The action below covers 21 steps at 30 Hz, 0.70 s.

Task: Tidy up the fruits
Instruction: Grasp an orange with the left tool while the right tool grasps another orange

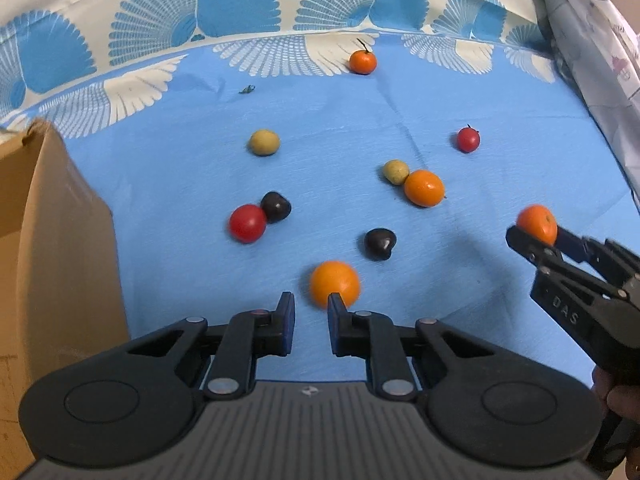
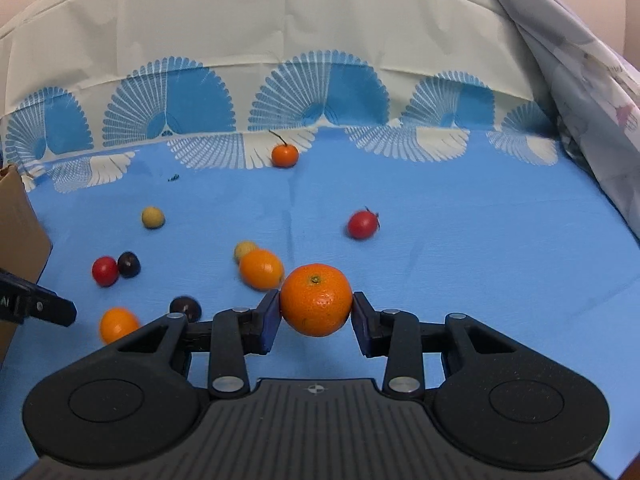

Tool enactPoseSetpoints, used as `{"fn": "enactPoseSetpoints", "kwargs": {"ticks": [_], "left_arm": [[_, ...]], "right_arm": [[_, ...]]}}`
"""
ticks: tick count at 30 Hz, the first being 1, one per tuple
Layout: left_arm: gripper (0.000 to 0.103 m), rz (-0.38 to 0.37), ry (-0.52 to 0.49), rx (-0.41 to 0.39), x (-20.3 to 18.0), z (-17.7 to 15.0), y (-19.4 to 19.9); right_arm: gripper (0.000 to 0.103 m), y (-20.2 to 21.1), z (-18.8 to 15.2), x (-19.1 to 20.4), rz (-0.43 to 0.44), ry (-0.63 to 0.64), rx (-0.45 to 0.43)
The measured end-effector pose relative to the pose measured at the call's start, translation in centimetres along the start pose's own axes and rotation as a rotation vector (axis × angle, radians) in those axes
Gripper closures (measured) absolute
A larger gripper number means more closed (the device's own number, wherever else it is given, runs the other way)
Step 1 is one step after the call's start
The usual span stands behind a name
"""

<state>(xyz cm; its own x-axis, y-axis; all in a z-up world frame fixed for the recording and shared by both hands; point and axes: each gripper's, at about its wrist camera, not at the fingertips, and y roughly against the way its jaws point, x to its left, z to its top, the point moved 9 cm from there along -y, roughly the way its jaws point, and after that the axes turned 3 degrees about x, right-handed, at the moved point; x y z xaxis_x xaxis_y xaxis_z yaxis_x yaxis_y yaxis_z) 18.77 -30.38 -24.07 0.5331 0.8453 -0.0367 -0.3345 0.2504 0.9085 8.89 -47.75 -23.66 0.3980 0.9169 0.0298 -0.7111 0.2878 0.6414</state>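
Observation:
My right gripper (image 2: 316, 304) is shut on a tangerine (image 2: 316, 314), lifted off the blue tablecloth (image 2: 480, 260); the left wrist view shows that gripper (image 1: 536, 236) at the right with the fruit (image 1: 538, 222). My left gripper (image 1: 311, 304) hangs above the cloth, its jaws drawn close together and empty. Just beyond its right fingertip an orange (image 1: 335, 280) lies loose on the cloth. Scattered farther out are two dark plums (image 1: 380, 243) (image 1: 276, 207), two red fruits (image 1: 247, 223) (image 1: 468, 139), two yellow-green fruits (image 1: 264, 142) (image 1: 395, 171), another orange (image 1: 424, 187) and a stemmed tangerine (image 1: 363, 62).
A cardboard box (image 1: 48, 240) stands at the left edge of the cloth. A patterned cloth backdrop (image 2: 280, 60) rises behind the table, and a crumpled grey sheet (image 2: 580, 100) hangs at the right. A small dark scrap (image 1: 247, 89) lies near the back.

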Motion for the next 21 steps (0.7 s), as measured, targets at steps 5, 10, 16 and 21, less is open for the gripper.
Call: {"fn": "enactPoseSetpoints", "kwargs": {"ticks": [5,10,16,21], "left_arm": [[0.084,-0.014,-0.006,0.003,0.4,-0.7,-0.6],[0.019,-0.016,-0.034,-0.023,-1.2,0.6,-2.8],[0.03,-0.019,-0.097,0.036,-3.3,1.8,-7.4],[0.061,-0.026,-0.112,0.029,-3.8,2.2,-7.5]], "right_arm": [[0.063,0.0,-0.9,-0.4,-0.006,-0.033,0.019],[0.063,-1.3,-1.5,-1.3,-0.009,-0.079,0.044],[0.063,-3.2,-2.1,-2.1,0.007,-0.113,0.074],[0.063,-3.9,-2.3,-2.1,0.017,-0.124,0.086]]}}
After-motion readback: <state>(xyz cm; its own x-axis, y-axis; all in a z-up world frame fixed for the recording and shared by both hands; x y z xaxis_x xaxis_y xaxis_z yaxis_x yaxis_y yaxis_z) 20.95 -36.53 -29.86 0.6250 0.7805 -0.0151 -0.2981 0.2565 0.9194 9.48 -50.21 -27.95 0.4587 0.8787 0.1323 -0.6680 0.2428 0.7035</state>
